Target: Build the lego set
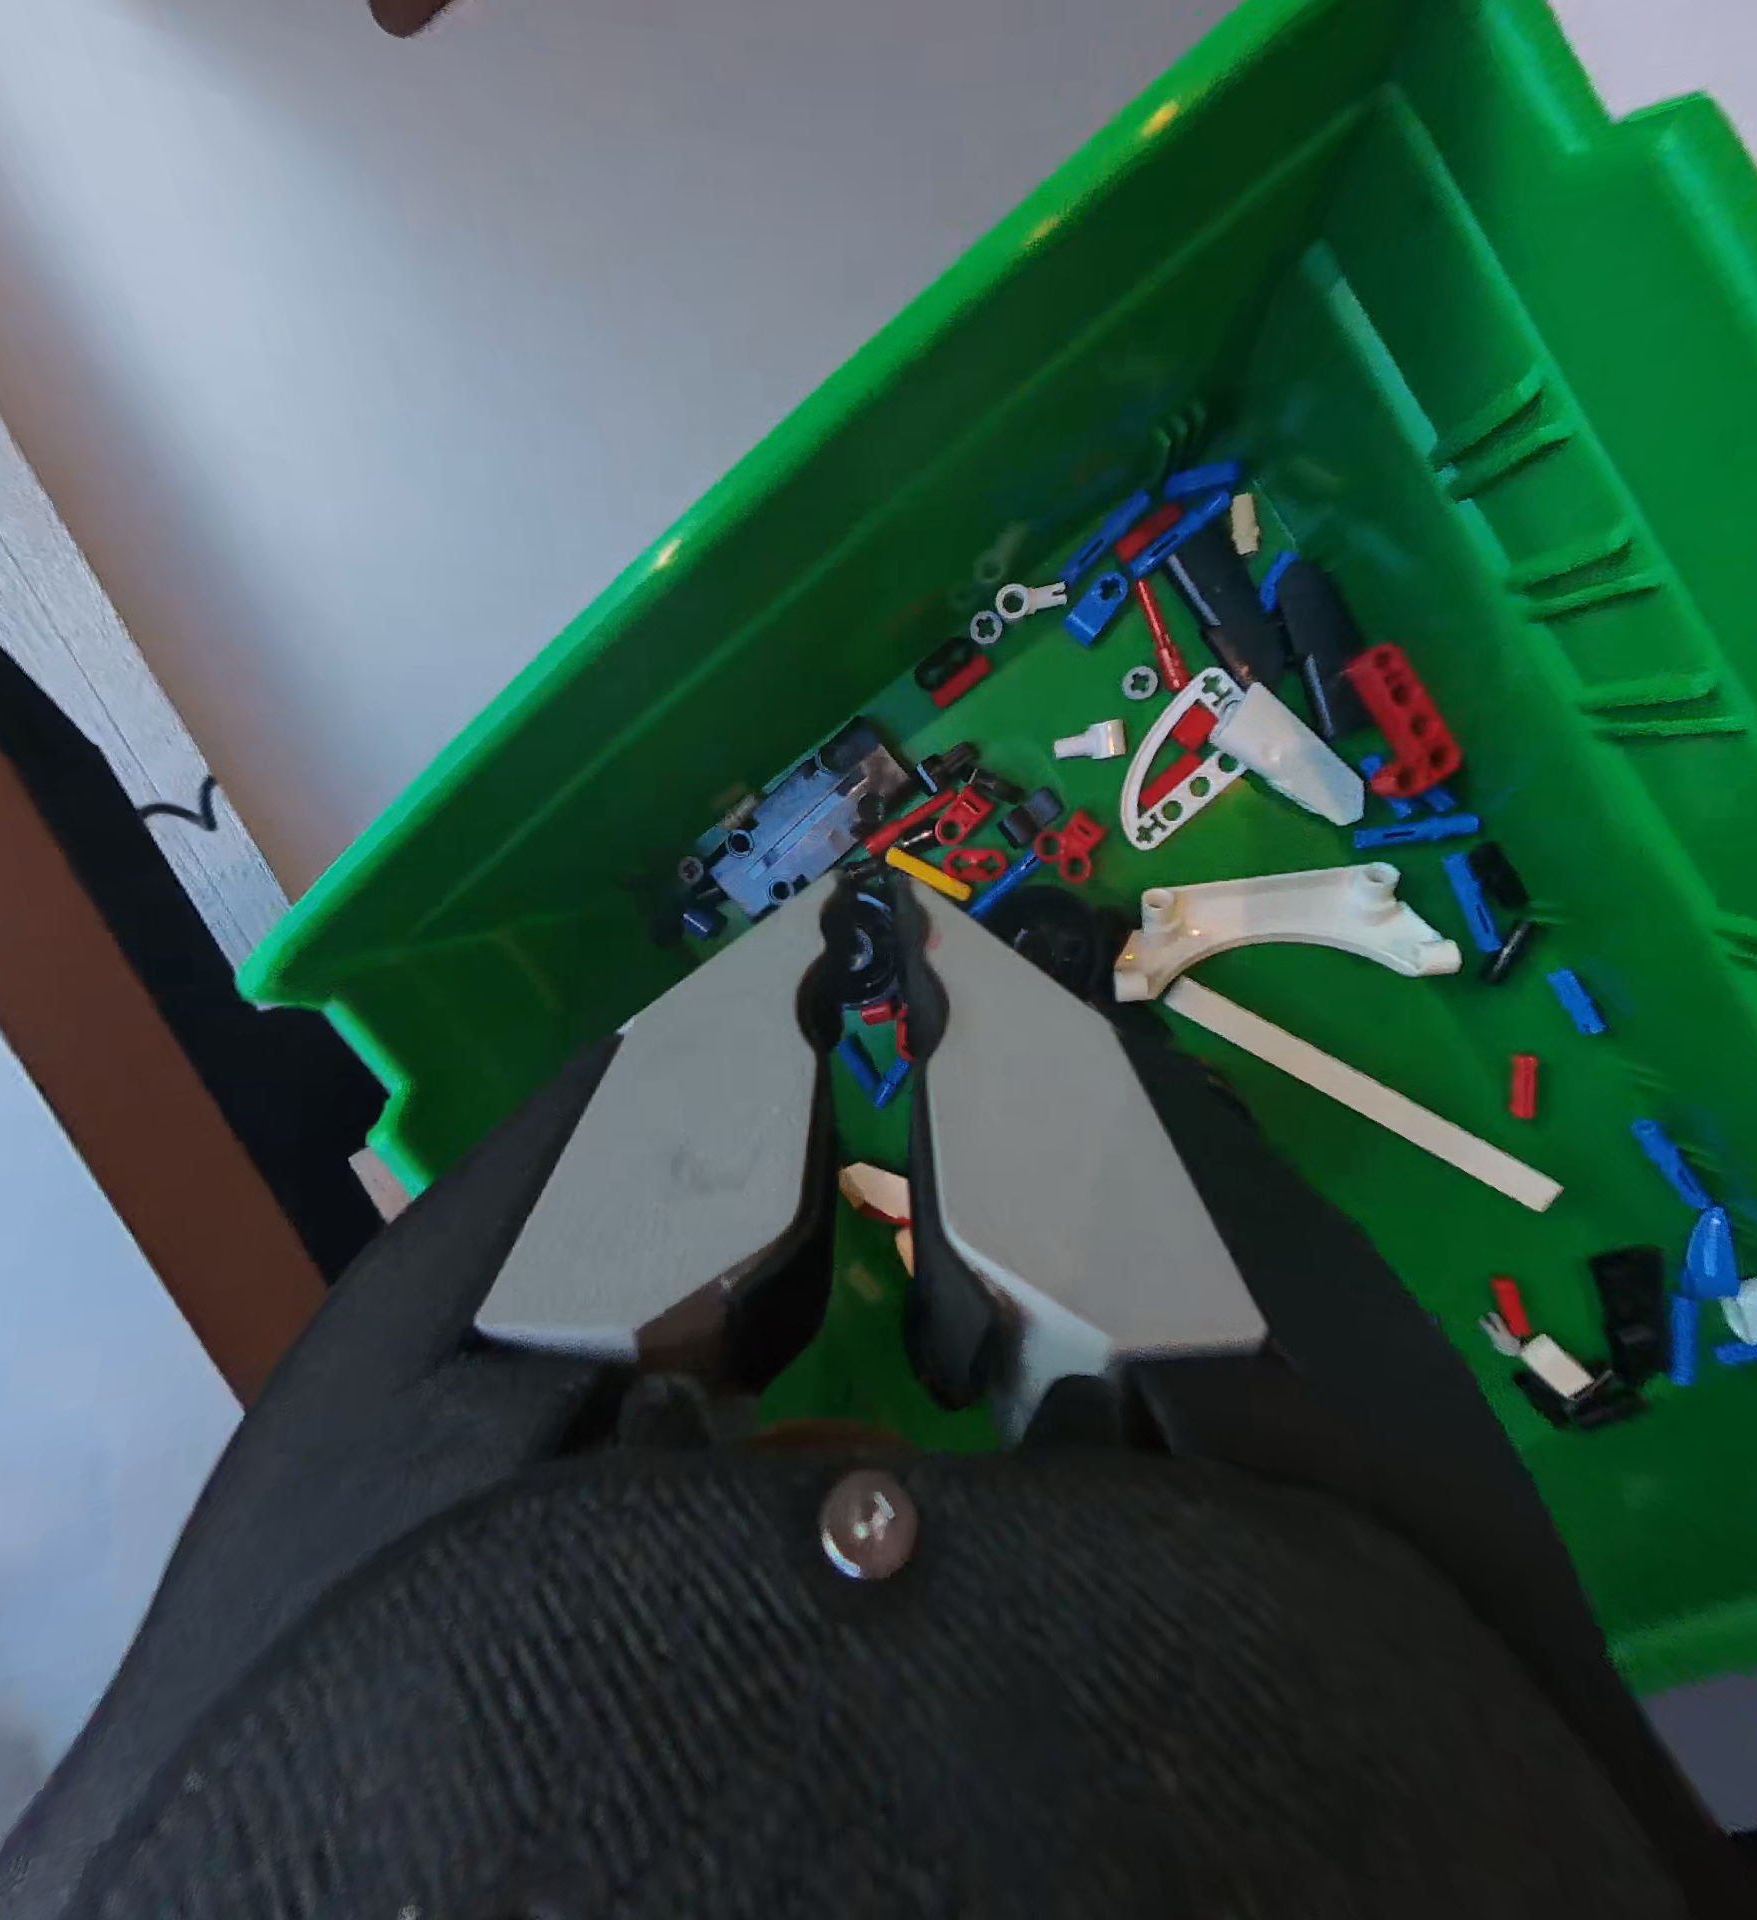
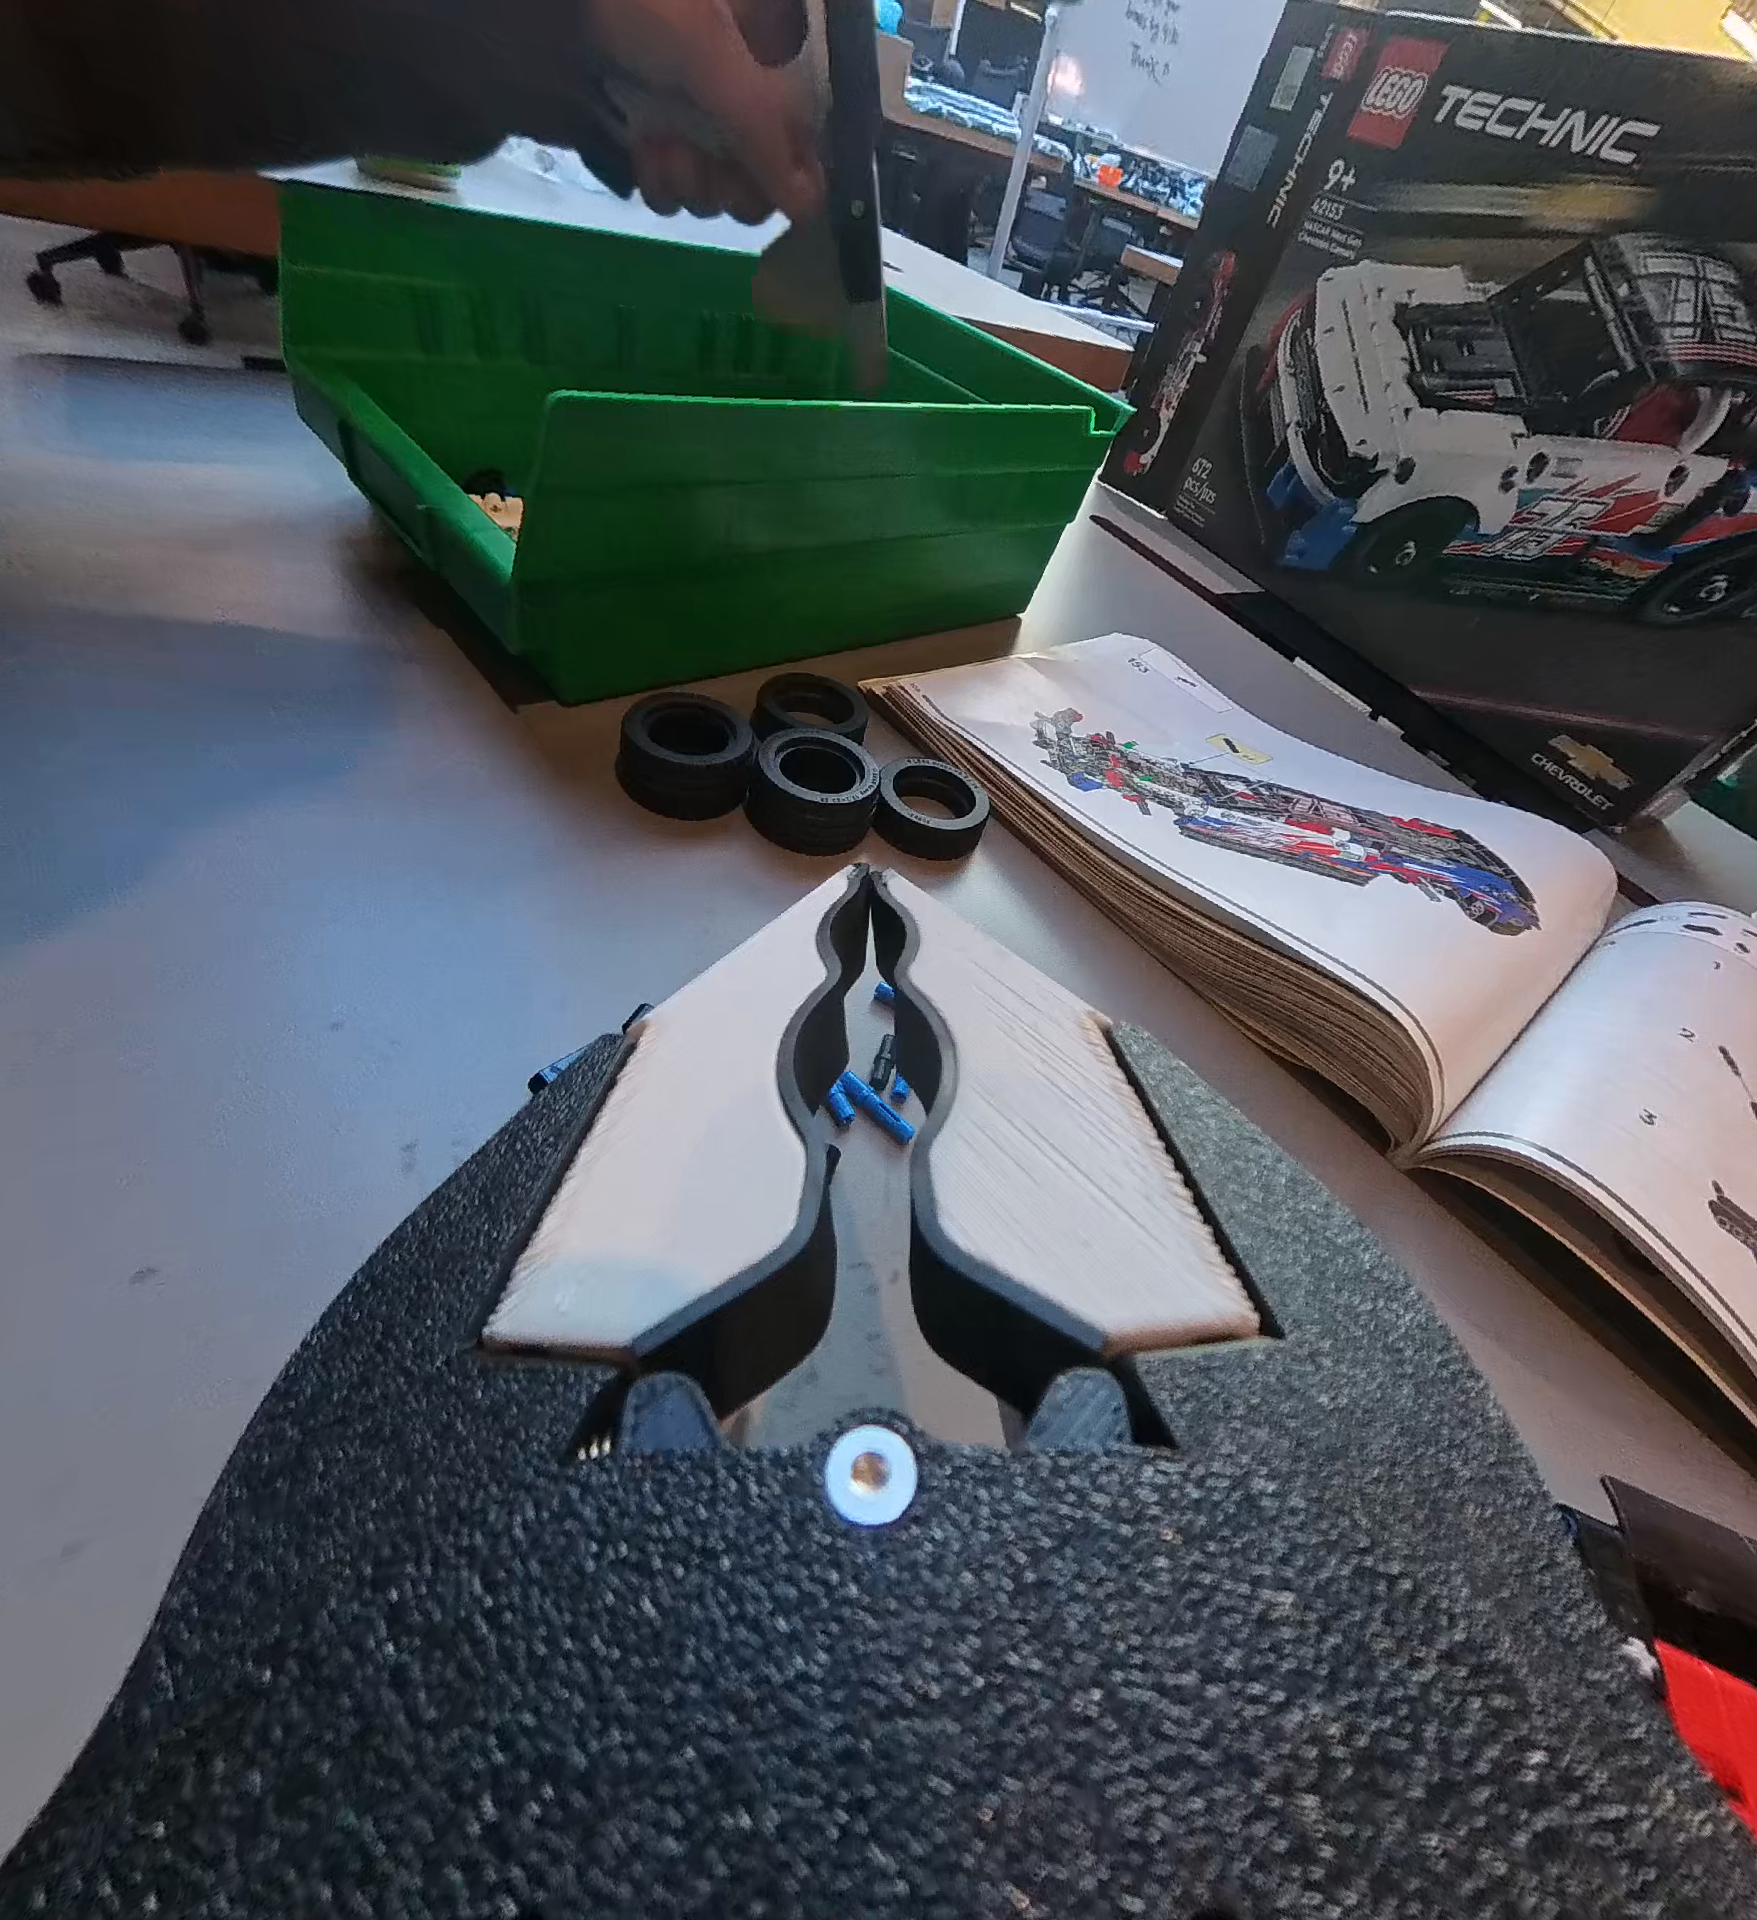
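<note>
Four black tires point(image 2: 801, 769) sit on the counter point(image 2: 230, 831) just in front of the green bin point(image 2: 749, 520), beside the open manual point(image 2: 1269, 883). The left gripper point(image 1: 869, 904) is down in the bin over loose lego pieces point(image 1: 1217, 748), its tips nearly together around something small and black. The right gripper point(image 2: 869, 878) hovers pressed together, holding nothing.

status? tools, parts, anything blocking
Left tool in green bin, shut on small black part. Right tool shut, empty, over table. Tyres ahead, nothing blocking.
</note>
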Tool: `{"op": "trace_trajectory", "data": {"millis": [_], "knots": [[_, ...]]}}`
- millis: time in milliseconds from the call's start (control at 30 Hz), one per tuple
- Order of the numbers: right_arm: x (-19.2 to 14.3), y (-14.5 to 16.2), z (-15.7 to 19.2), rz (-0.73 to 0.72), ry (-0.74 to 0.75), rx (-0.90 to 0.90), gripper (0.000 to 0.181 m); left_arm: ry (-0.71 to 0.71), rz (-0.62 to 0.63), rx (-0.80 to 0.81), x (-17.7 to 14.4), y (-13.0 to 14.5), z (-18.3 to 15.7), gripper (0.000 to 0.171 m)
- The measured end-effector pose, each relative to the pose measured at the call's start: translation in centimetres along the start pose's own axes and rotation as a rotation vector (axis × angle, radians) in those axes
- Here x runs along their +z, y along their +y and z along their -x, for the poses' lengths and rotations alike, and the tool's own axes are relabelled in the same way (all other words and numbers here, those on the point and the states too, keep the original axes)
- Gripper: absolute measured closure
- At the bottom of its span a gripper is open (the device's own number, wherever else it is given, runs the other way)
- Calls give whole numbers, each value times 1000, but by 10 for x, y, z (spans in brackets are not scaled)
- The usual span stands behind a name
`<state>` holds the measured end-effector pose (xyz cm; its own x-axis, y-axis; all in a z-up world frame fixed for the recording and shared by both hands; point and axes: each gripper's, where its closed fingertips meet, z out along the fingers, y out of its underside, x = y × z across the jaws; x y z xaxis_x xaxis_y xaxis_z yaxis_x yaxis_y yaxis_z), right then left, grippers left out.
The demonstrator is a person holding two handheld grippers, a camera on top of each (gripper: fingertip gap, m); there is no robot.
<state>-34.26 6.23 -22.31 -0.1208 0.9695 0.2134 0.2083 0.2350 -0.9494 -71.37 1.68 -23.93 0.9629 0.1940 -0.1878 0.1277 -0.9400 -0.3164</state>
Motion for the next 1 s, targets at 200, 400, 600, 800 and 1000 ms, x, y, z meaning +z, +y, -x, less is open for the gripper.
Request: {"op": "trace_trajectory", "data": {"millis": [200,400,600,800,1000], "knots": [[0,0,0,-3,-3,0,181,-49,105,-24,28,2,11,146],[-2,-2,0,-14,-6,3,181,96,327,39,43,44,-19,170],[-2,-2,0,-17,-12,14,181,13,35,-48,2,-4,3,159],[-2,-2,-1,-16,-11,17,181,-21,17,-5,-25,21,2,145],[0,0,1,2,-20,8,181,127,66,148,-11,35,-23,147]]}}
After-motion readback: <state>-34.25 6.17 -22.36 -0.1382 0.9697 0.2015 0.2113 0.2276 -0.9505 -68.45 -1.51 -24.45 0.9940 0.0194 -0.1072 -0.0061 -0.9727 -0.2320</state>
